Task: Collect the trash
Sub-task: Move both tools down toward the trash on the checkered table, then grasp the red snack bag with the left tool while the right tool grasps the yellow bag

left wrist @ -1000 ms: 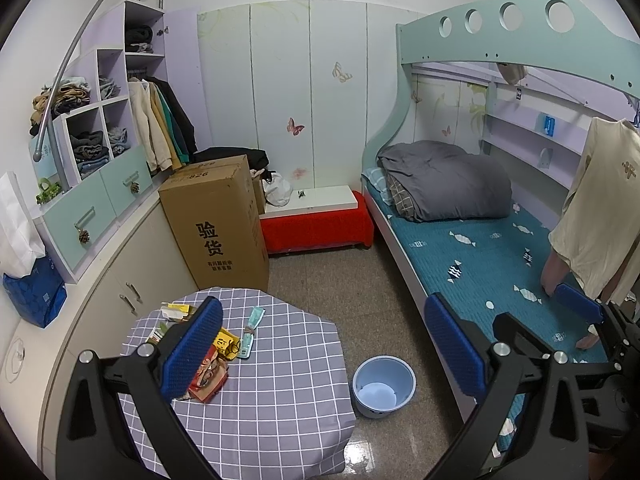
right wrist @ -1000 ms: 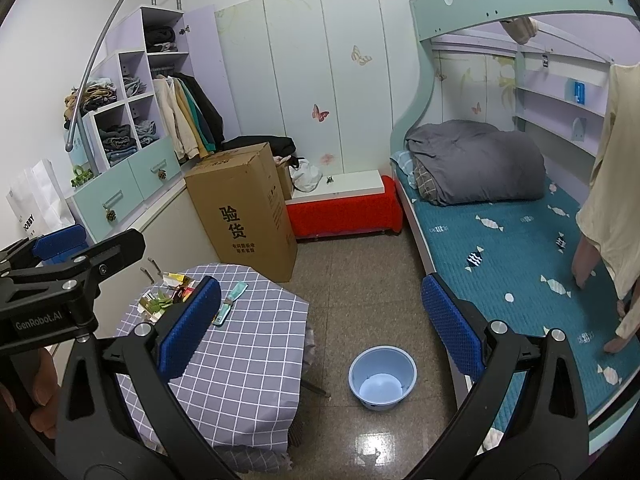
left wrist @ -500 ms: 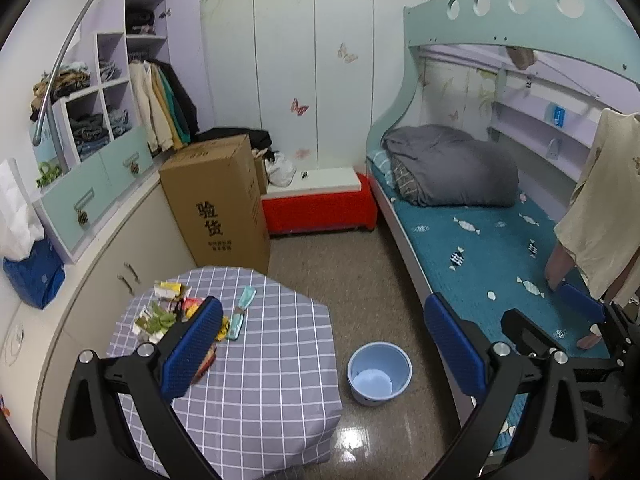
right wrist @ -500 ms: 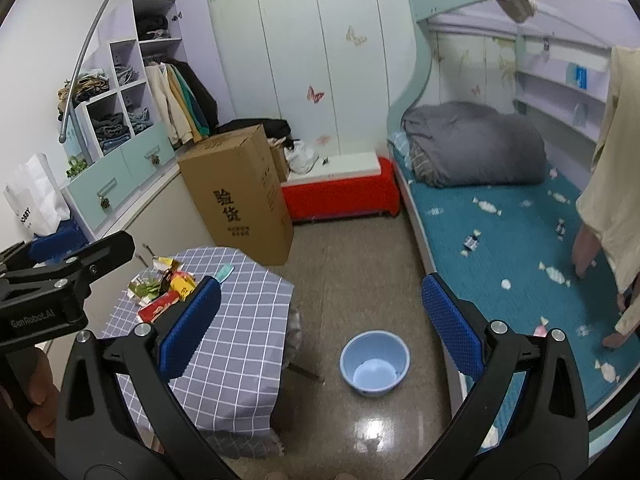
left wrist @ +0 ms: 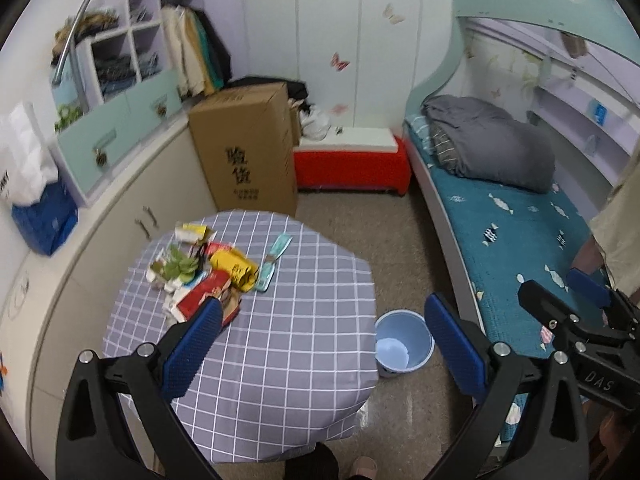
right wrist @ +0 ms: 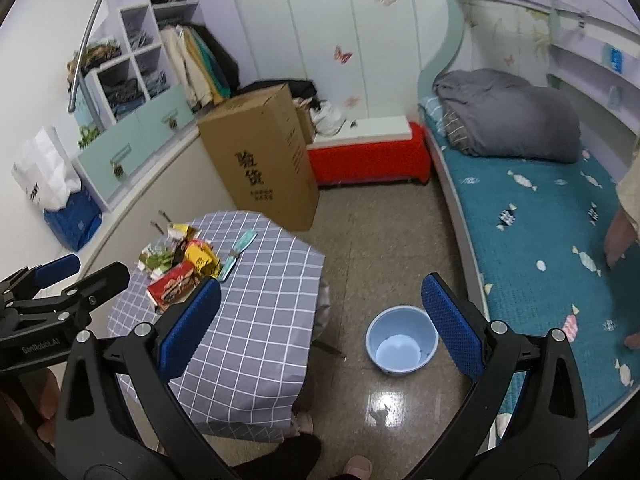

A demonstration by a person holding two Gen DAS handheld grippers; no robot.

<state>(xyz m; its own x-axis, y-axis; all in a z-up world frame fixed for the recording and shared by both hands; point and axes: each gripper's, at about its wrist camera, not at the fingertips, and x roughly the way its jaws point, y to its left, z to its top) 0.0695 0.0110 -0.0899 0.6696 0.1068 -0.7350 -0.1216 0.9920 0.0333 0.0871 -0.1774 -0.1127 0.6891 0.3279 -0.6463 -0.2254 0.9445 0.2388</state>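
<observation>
Two pairs of tongs, both gaping wide and carrying nothing: the left tongs and the right tongs. Compared with a second ago I am looking down more steeply; both views are tipping toward the floor, and the small counter under the grey-and-white checked cloth is sitting more centrally in the left view. The pile of crumpled snack wrappers, red, yellow, green and white, is lying where it was on the far left part of the counter, with a pale teal flat packet just beside it. The round light-blue plastic bucket is standing on the floor between the counter and the teal-sheeted bunk bed, apparently with nothing in it. The left pad of the left tongs is overlapping the near edge of the pile in its view, but I cannot tell whether it is touching; probably above it. Nothing is collected yet. I am judging this as the approach: the left tongs are lining up on the wrappers, with the bucket as the likely drop point. A tall brown cardboard box is standing behind, well apart.
</observation>
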